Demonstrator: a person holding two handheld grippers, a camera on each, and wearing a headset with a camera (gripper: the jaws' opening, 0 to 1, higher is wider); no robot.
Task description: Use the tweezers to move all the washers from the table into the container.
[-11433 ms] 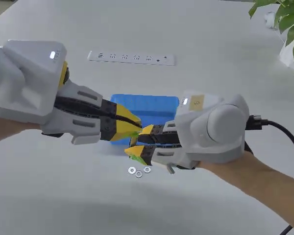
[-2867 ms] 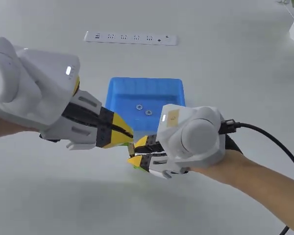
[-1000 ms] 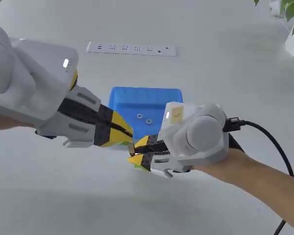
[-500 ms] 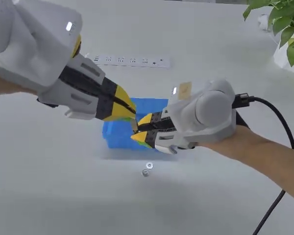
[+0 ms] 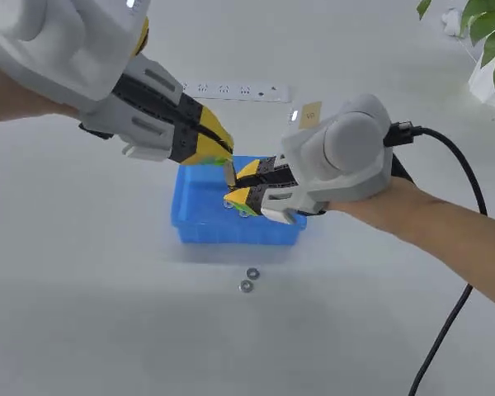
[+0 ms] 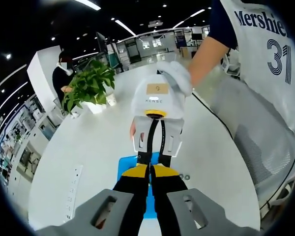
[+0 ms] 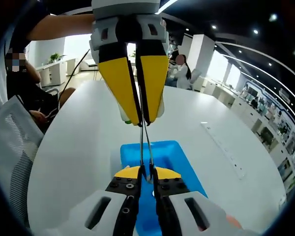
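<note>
Thin metal tweezers [image 7: 145, 142] run between both grippers above the blue container [image 5: 231, 235]. My left gripper [image 5: 223, 153] comes in from the upper left and is shut on the tweezers' rear end. My right gripper [image 5: 241, 186] comes in from the right and is shut on their arms, just over the container's inside. The tweezer tips are hidden, so I cannot tell whether they hold a washer. Small washers [image 5: 231, 205] lie in the container. Two washers [image 5: 249, 280] lie on the white table just in front of it, also in the left gripper view [image 6: 185, 177].
A white power strip [image 5: 231, 89] lies behind the container. A potted plant [image 5: 487, 33] stands at the far right corner. The right gripper's black cable [image 5: 454, 247] trails down to the right. People sit in the background of the right gripper view.
Both grippers with the tweezers have risen from the table in front of the container and moved back over its inside. Three washers lay on the table earlier; two lie there now.
</note>
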